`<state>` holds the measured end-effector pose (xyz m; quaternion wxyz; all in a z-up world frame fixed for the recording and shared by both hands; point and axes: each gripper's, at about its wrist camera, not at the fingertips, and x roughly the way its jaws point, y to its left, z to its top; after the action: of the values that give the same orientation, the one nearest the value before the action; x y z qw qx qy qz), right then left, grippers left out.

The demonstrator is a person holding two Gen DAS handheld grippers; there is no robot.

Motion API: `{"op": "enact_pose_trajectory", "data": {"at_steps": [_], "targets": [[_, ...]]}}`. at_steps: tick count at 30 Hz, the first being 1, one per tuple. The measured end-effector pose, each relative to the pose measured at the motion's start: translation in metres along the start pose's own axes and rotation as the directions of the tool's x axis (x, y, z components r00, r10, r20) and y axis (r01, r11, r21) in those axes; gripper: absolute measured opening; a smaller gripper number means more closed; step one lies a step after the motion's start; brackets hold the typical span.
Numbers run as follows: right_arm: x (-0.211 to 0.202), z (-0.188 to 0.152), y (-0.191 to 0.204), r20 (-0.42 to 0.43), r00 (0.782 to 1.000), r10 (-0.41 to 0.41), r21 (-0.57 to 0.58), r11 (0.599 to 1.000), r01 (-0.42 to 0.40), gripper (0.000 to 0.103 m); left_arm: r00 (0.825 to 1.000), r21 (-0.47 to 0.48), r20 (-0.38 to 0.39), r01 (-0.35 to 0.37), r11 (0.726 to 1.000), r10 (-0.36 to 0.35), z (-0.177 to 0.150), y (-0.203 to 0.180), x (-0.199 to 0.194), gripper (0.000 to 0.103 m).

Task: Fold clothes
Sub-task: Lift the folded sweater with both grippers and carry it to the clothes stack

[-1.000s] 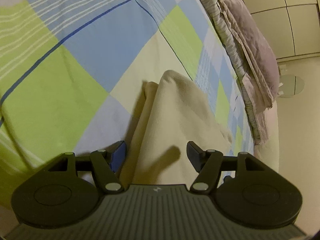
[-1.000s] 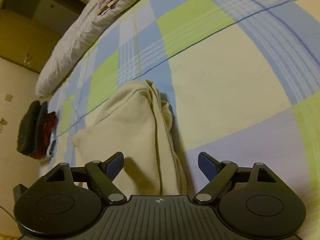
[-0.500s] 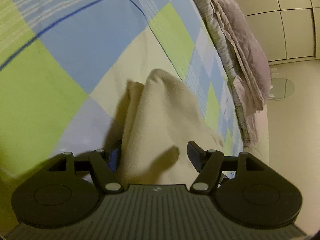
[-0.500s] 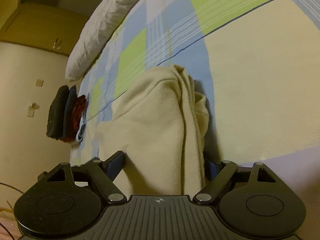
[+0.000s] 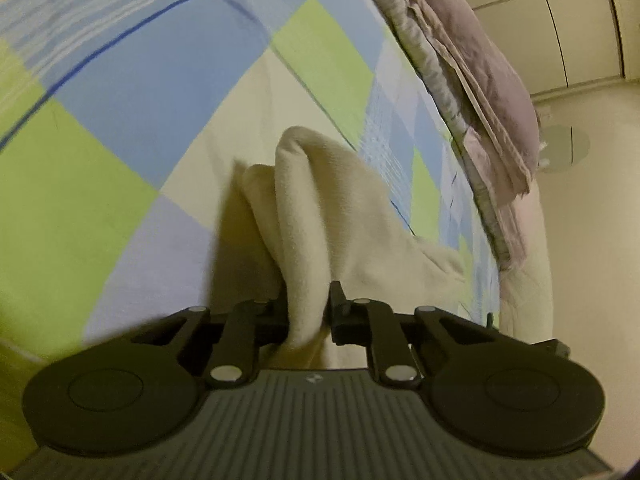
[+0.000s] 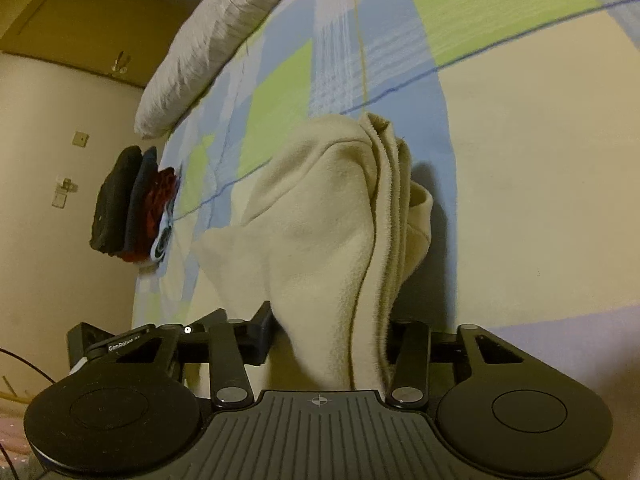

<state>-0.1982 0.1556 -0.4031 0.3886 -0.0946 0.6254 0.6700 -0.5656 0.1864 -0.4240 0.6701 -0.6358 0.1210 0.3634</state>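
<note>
A cream fleece garment [image 5: 332, 208] lies bunched on the checked bed sheet [image 5: 120, 128]. In the left wrist view my left gripper [image 5: 308, 314] has its jaws closing, and a narrow fold of the cloth is pinched between the pads. The right wrist view shows the same garment [image 6: 320, 224] rising in layered folds. My right gripper [image 6: 330, 334] is closing too, with a thick bundle of the cloth filling the gap and touching both fingers. The right finger is partly hidden behind the fabric.
Striped grey bedding [image 5: 480, 80] is heaped along the bed's far edge, with pale floor [image 5: 592, 260] beyond. In the right wrist view a grey pillow [image 6: 208, 40] and a stack of dark and red folded clothes [image 6: 132, 208] sit by the bed's edge.
Both grippers stood open around the garment before. Each has now drawn its fingers in onto the cloth, the left far tighter. The right gripper has also moved closer over the garment.
</note>
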Motion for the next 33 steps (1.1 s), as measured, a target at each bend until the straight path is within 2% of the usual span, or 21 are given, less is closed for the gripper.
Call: {"op": "enact_pose_trajectory", "data": {"at_steps": [5, 10, 16, 21, 26, 30, 33], "targets": [[-0.018, -0.018, 0.033, 0.036, 0.999, 0.023, 0.064, 0.998, -0.025, 0.042, 1.0, 0.011, 0.014, 0.019, 1.0, -0.019, 0.009, -0.019, -0.042, 0.011], [-0.026, -0.029, 0.084, 0.052, 0.998, 0.043, 0.094, 0.994, -0.047, 0.042, 0.999, 0.011, 0.037, 0.021, 1.0, -0.021, 0.026, -0.029, -0.097, 0.011], [0.009, -0.035, 0.169, 0.081, 0.993, 0.081, 0.066, 0.994, -0.086, 0.042, 0.996, 0.058, 0.073, 0.037, 0.998, -0.042, 0.079, -0.019, -0.18, 0.011], [0.071, -0.055, 0.26, 0.153, 0.98, 0.124, 0.097, 0.985, -0.14, 0.042, 0.994, 0.152, 0.075, 0.068, 0.986, -0.08, 0.162, 0.019, -0.272, 0.011], [0.163, -0.059, 0.368, 0.2, 0.967, 0.158, 0.144, 0.971, -0.189, 0.042, 0.993, 0.219, 0.111, 0.021, 0.976, -0.046, 0.253, 0.061, -0.375, 0.011], [0.233, -0.032, 0.45, 0.209, 0.959, 0.191, 0.116, 0.969, -0.218, 0.042, 0.986, 0.257, 0.163, -0.002, 0.966, -0.042, 0.325, 0.088, -0.439, 0.011], [0.277, -0.004, 0.497, 0.214, 0.956, 0.201, 0.076, 0.972, -0.221, 0.042, 0.978, 0.268, 0.205, -0.008, 0.963, -0.048, 0.376, 0.105, -0.467, 0.011]]}}
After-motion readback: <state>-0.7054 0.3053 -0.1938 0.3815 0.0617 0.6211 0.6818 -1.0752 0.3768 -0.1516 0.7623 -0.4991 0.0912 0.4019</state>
